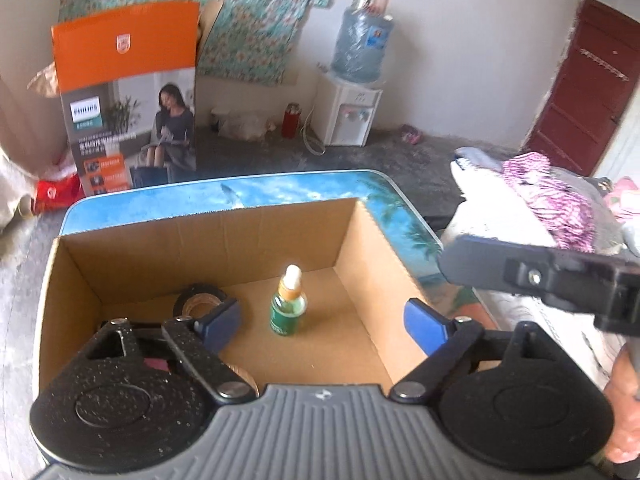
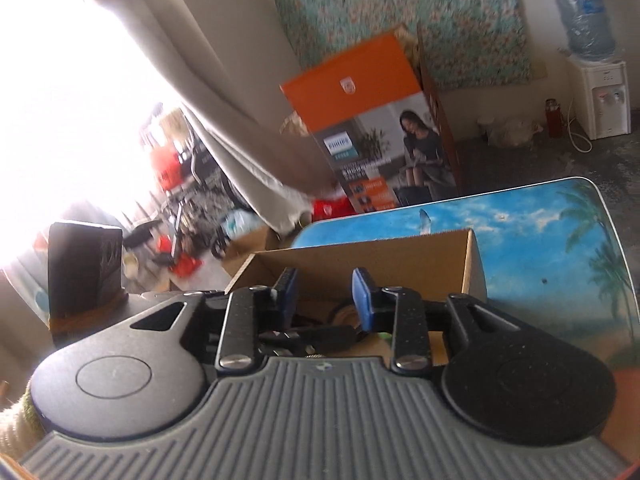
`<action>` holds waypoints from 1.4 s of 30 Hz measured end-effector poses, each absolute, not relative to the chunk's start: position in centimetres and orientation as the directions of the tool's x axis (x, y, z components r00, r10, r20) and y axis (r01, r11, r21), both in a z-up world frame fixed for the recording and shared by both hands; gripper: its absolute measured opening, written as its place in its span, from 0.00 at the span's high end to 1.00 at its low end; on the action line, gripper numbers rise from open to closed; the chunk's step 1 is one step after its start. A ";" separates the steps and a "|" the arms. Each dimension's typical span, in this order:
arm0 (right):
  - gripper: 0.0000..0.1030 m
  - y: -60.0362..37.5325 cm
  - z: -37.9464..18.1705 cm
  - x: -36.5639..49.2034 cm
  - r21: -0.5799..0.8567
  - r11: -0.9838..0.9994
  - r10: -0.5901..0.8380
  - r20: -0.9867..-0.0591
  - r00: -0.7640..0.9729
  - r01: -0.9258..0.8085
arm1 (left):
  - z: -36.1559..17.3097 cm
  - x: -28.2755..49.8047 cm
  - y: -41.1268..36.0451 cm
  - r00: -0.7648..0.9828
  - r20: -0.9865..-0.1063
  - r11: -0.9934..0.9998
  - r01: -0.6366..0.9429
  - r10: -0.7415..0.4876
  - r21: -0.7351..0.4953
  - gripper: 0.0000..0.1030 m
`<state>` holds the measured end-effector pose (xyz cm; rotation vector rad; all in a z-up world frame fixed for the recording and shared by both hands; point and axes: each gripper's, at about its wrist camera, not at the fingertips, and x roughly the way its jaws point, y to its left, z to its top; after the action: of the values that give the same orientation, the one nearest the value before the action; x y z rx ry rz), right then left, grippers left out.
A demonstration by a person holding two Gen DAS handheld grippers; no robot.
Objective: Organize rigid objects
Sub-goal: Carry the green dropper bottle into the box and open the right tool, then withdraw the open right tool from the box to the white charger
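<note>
An open cardboard box (image 1: 200, 240) stands on a beach-print table (image 1: 280, 192). Inside it a small green dropper bottle (image 1: 289, 302) stands upright, and a black tape roll (image 1: 200, 300) lies at the left. My left gripper (image 1: 324, 320) is open and empty, its blue fingers spread over the box, the bottle between them and further in. In the right wrist view my right gripper (image 2: 326, 292) hangs over the box's (image 2: 400, 256) near side, jaws partly open, holding nothing I can see. The other gripper's black body (image 1: 560, 276) shows at the right.
A tall orange Philips carton (image 1: 128, 96) stands behind the table. A water dispenser (image 1: 352, 108) stands by the far wall. Clothes (image 1: 540, 200) are piled at the right. A black block (image 2: 84, 264) sits left of the box, by a curtain (image 2: 224, 112).
</note>
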<state>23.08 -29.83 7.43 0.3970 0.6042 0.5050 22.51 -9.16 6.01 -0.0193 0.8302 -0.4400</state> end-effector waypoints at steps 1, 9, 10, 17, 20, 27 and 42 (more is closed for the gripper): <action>0.65 -30.0 7.5 21.8 0.495 0.805 0.553 -0.426 0.716 -0.327 | 6.4 21.4 -8.8 0.593 -0.703 0.906 0.380 -0.392 -0.185 0.12; 0.49 -30.8 6.2 12.7 0.528 0.798 0.539 -0.407 0.737 -0.292 | 6.6 12.4 -5.8 0.604 -0.690 0.899 0.407 -0.399 -0.164 0.09; 0.48 -30.9 5.8 11.8 0.540 0.790 0.546 -0.407 0.732 -0.288 | 6.3 11.3 -5.2 0.605 -0.693 0.901 0.403 -0.393 -0.160 0.09; 0.47 -29.2 2.7 9.1 0.602 0.752 0.596 -0.444 0.669 -0.270 | 2.9 7.2 -1.3 0.588 -0.732 0.928 0.328 -0.346 -0.175 0.09; 0.47 -27.5 1.7 9.1 0.610 0.743 0.618 -0.467 0.632 -0.275 | 1.0 6.5 -0.3 0.585 -0.750 0.942 0.293 -0.310 -0.160 0.09; 0.47 -21.6 0.6 10.7 0.562 0.742 0.662 -0.530 0.530 -0.365 | -1.9 6.7 -0.7 0.616 -0.745 0.946 0.318 -0.256 -0.062 0.14; 0.52 -12.3 -2.6 16.8 0.397 0.747 0.626 -0.690 0.363 -0.534 | -5.7 9.5 -0.9 0.597 -0.757 0.937 0.345 -0.265 -0.056 0.26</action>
<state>16.83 -12.29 -2.61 0.1113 0.9377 0.7482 9.53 -0.88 -5.72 0.0994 0.8607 -0.3547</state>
